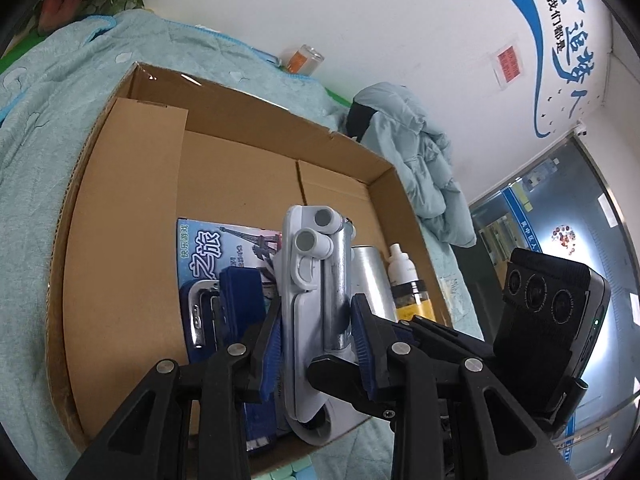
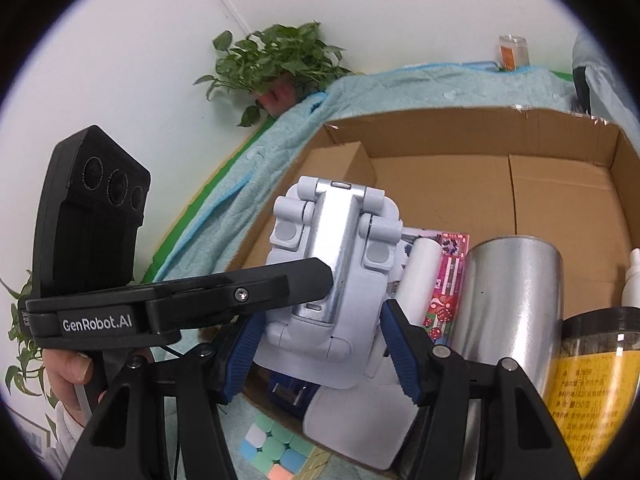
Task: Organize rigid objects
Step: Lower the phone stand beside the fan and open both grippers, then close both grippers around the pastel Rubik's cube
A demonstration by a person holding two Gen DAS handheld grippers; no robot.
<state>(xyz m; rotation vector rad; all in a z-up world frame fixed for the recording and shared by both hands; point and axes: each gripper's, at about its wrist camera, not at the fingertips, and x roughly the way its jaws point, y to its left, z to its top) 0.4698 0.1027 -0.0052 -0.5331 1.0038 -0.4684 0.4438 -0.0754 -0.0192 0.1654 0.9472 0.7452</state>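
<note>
A white and silver folding phone stand (image 1: pixel 310 280) is held over the front edge of an open cardboard box (image 1: pixel 132 208). My left gripper (image 1: pixel 316 336) is shut on the stand, blue pads on both its sides. In the right wrist view my right gripper (image 2: pixel 320 344) also closes on the stand (image 2: pixel 332 264) at its lower part, while the left gripper's finger crosses in front. Inside the box lie a blue game card pack (image 1: pixel 216 256), a steel cup (image 2: pixel 508 304), a yellow-labelled jar (image 2: pixel 592 376) and a white bottle (image 1: pixel 402 268).
The box stands on a light blue blanket (image 1: pixel 36 128). A pastel puzzle cube (image 2: pixel 276 452) lies by the box's front edge. A potted plant (image 2: pixel 272 64) and a small jar (image 2: pixel 512 52) stand by the wall. A grey jacket (image 1: pixel 420 152) lies behind the box.
</note>
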